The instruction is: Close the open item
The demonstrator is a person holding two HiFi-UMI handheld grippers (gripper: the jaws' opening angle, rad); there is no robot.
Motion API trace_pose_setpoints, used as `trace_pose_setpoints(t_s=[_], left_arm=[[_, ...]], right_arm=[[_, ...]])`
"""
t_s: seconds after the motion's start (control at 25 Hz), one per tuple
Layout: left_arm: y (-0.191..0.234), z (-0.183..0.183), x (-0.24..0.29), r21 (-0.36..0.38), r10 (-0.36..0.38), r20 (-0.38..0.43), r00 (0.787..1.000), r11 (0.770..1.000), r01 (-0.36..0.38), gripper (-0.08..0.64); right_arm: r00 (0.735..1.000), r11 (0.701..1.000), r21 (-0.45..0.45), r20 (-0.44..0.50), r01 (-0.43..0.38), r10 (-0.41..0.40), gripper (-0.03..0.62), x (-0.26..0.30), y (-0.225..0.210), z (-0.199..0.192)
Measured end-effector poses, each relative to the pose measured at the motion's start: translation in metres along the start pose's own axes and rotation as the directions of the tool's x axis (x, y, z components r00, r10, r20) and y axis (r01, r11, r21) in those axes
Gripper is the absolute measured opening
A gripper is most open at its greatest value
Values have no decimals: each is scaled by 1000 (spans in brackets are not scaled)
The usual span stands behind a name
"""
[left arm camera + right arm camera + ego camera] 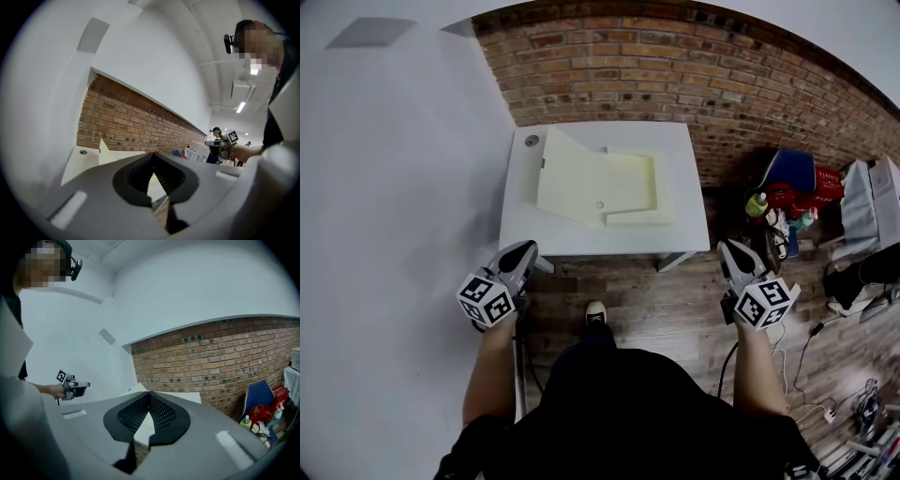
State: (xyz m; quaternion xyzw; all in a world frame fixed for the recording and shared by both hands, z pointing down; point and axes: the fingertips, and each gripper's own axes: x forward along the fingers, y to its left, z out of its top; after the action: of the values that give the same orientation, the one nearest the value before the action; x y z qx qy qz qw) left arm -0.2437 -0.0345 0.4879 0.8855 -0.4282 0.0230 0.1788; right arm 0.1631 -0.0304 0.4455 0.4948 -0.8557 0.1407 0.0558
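Note:
A pale cream box [609, 190] lies open on the white table [680, 150], its lid [565, 178] folded out towards the left. Both grippers are held over the wooden floor, short of the table's near edge. My left gripper [526, 247] is off the table's front left corner, shut and empty. My right gripper [728, 247] is off the front right corner, also shut with nothing in it. In the left gripper view the jaws [152, 158] meet at the tip, with the raised lid [103, 151] beyond. The right gripper view shows its closed jaws [149, 393] and the left gripper [75, 386].
A brick wall [694, 75] runs behind the table and a white wall [394, 187] lies to its left. A small round metal fitting [532, 141] sits on the table's back left corner. A red basket [802, 187] with bottles, white boxes [874, 197] and cables clutter the floor at the right.

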Motion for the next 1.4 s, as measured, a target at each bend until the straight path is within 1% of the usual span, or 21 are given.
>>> trace_pose_setpoints(t_s=[0.24, 0.84, 0.92, 1.04, 1.4], left_arm=[[25, 11, 16, -6, 2, 5, 1000, 1000, -2, 3], [80, 35, 64, -2, -47, -15, 999, 999, 47, 3], [87, 36, 69, 0, -59, -27, 998, 998, 59, 3], [96, 39, 75, 15, -82, -51, 995, 996, 83, 3], [131, 51, 82, -1, -103, -41, 994, 995, 103, 3]], right_arm=[[1000, 1000, 0, -10, -7, 7, 5, 31, -4, 6], [999, 1000, 14, -43, 14, -14, 5, 104, -10, 17], [999, 1000, 13, -43, 16, -15, 5, 114, -10, 21], [999, 1000, 9, -41, 21, -21, 5, 128, -7, 27], [998, 999, -11, -48, 35, -36, 5, 158, 12, 38]])
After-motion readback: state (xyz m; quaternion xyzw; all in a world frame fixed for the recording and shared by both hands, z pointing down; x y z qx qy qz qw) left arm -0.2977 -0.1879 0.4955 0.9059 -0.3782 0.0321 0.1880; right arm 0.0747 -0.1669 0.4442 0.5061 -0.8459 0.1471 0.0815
